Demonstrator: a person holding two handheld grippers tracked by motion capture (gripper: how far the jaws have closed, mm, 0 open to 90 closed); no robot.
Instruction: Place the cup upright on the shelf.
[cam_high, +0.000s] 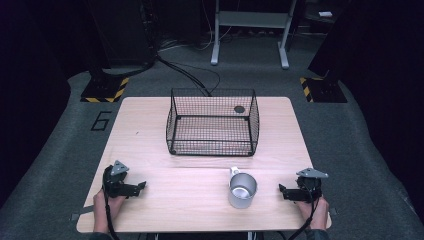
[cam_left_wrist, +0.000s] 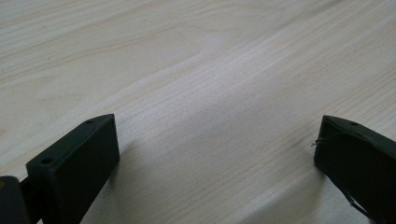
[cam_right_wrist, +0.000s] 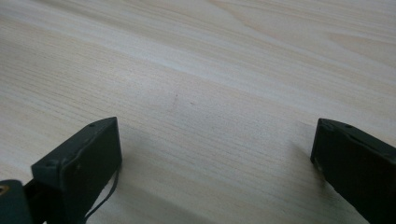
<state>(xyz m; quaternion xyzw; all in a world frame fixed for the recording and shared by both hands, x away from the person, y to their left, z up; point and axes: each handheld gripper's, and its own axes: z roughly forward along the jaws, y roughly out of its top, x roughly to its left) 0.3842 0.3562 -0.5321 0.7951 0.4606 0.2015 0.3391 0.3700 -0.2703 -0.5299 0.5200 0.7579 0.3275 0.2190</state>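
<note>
At the near edge of the wooden table (cam_high: 150, 150), the left gripper (cam_high: 141, 186) and the right gripper (cam_high: 281, 190) rest low, one at each near corner, each held by a hand (cam_high: 106, 205) that comes in from below. In the left gripper view the two black jaws stand spread wide, with bare pale wood grain between them and nothing held. The right gripper view shows the same: jaws wide apart over bare wood, nothing between them. In both views the jaws sit close to the tabletop; whether they touch it I cannot tell.

There are two grippers, one metal mug (cam_high: 242, 190) and one black wire basket (cam_high: 212, 122). The mug stands upright near the front edge, right of the middle, its handle turned toward the basket. It is nearer the right gripper than the left one and apart from both. The basket sits at the middle of the far half of the table, with a small dark round spot (cam_high: 239, 109) seen through its mesh near the back right corner.

Nothing stands between either gripper and the mug. Beyond the table are grey floor, cables, two yellow-and-black striped bases (cam_high: 105, 89) and a grey metal stand (cam_high: 250, 30).
</note>
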